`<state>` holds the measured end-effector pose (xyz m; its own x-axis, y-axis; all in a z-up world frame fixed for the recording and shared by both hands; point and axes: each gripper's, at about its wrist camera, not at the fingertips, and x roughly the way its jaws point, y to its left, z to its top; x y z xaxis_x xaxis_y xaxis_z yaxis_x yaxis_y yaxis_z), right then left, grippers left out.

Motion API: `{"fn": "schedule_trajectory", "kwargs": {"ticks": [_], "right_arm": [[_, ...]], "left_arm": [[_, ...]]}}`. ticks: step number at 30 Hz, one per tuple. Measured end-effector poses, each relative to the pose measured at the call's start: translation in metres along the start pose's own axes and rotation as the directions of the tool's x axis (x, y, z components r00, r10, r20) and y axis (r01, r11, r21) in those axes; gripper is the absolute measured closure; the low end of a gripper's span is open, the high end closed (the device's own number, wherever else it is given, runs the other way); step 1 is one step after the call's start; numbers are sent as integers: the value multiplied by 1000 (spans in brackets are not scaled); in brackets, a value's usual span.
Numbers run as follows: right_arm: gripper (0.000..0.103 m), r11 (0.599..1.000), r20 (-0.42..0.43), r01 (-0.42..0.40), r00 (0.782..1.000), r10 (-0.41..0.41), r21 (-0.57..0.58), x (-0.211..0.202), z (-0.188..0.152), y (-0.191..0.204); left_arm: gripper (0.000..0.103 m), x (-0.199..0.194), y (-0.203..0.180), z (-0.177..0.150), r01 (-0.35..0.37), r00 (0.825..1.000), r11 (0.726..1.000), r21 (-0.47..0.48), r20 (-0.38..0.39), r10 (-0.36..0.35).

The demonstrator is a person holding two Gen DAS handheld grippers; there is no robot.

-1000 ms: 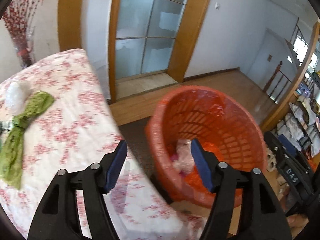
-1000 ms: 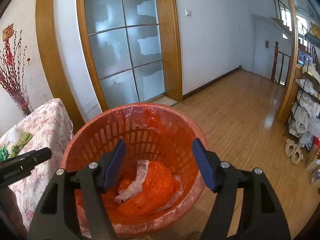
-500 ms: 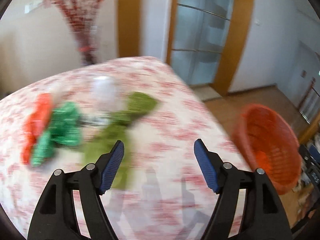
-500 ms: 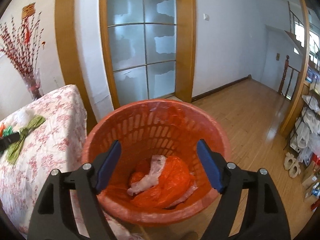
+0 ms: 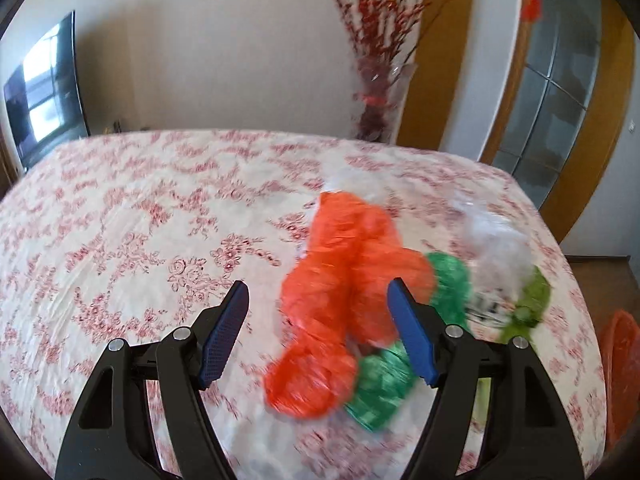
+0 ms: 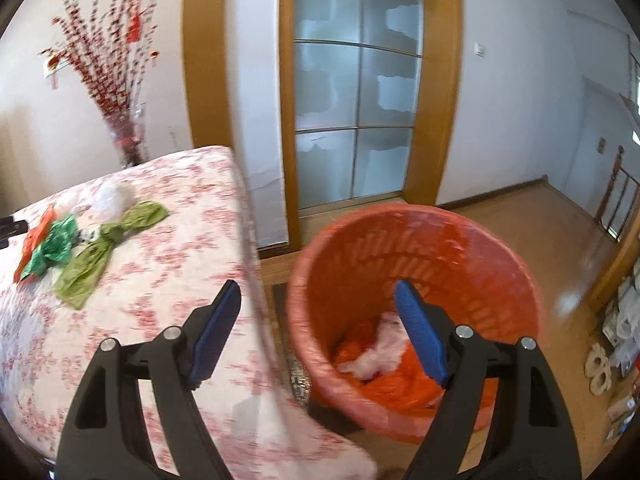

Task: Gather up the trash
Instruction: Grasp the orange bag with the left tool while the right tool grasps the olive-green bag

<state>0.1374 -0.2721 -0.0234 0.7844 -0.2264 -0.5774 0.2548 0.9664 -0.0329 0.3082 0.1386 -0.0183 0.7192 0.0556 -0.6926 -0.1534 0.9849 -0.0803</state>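
Note:
On the floral tablecloth [image 5: 160,208] lies a pile of trash: a crumpled orange bag [image 5: 340,276], a dark green bag [image 5: 380,384], clear white plastic [image 5: 492,240] and an olive green bag [image 5: 528,300]. My left gripper [image 5: 317,300] hovers open just before the orange bag, which shows between its fingers without touching them. My right gripper [image 6: 316,292] is open and holds nothing, over the gap between the table corner and the orange basket [image 6: 440,240]. The basket holds an orange bag and white plastic [image 6: 380,356]. The right wrist view also shows the pile [image 6: 80,240] at far left.
A glass vase of red branches [image 5: 376,92] stands behind the table's far edge. A dark screen [image 5: 48,92] hangs on the left wall. A frosted glass door [image 6: 356,92] is behind the basket, with wooden floor [image 6: 540,220] and shelves [image 6: 624,320] to the right.
My left gripper swung away from the basket and left across the table to the trash pile. My right gripper drifted left, so the basket sits further right in its view, and its jaws widened slightly.

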Motion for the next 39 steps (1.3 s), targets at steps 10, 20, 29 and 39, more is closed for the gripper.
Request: {"fn": "schedule_trajectory", "kwargs": {"ticks": [10, 20, 29, 39], "right_arm": [[25, 994, -5, -70, 998, 69, -82, 3, 9, 55], [25, 975, -13, -159, 987, 159, -154, 8, 20, 109], [26, 950, -80, -267, 963, 257, -160, 36, 34, 173], [40, 941, -236, -318, 929, 286, -114, 89, 37, 227]], "left_arm": [[48, 40, 7, 3, 52, 993, 998, -21, -108, -54], [69, 19, 16, -1, 73, 996, 997, 4, -53, -72], [69, -28, 67, -4, -51, 994, 998, -23, 98, 53], [69, -29, 94, -3, -54, 993, 996, -66, 102, 61]]}}
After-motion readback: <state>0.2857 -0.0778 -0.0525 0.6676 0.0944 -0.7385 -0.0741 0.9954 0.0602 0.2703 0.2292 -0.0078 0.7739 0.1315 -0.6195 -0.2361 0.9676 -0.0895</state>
